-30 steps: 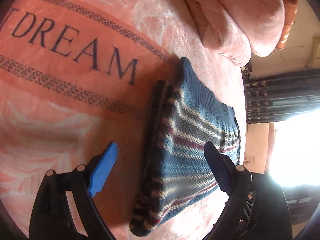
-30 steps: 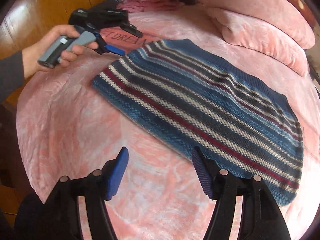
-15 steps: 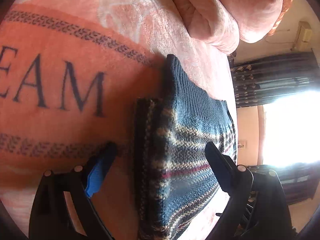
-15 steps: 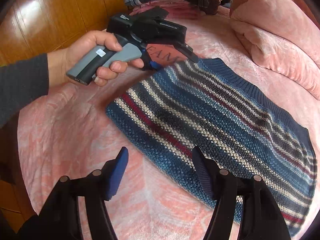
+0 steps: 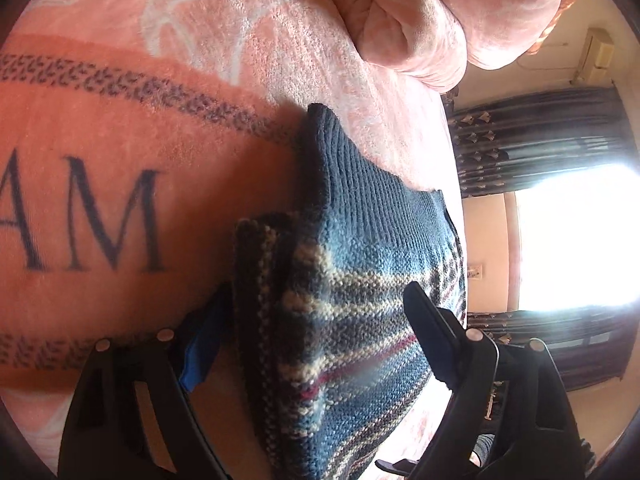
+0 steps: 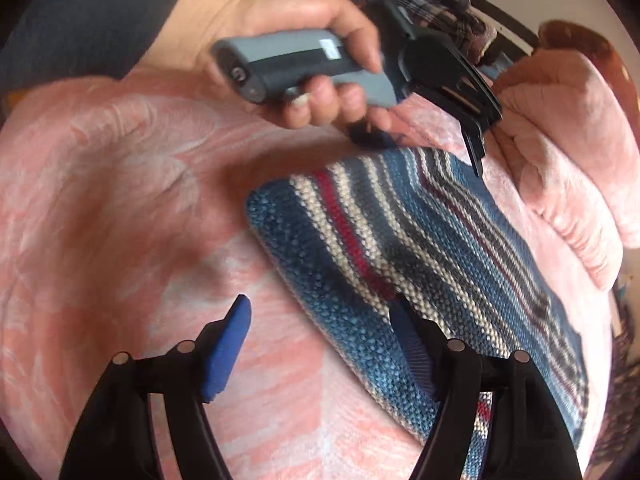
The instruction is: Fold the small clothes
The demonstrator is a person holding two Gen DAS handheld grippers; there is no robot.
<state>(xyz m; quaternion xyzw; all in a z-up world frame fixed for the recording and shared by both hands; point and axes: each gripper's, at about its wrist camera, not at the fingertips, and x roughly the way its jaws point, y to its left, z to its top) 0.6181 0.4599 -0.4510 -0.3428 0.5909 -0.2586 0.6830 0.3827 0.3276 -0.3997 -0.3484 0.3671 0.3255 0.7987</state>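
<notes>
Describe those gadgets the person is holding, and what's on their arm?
Each gripper is a black plastic frame with two long fingers tipped in blue ribbed pads, joined by small silver pivot pins. The left gripper has a grey pistol-style handle with a darker strip and a small white label. The right gripper shows the same black frame. The hand holding the left one comes out of a dark grey sleeve.

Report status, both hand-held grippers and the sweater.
Left hand-held gripper open, straddling sweater corner. Right hand-held gripper open at sweater's edge. Nothing in the way.
</notes>
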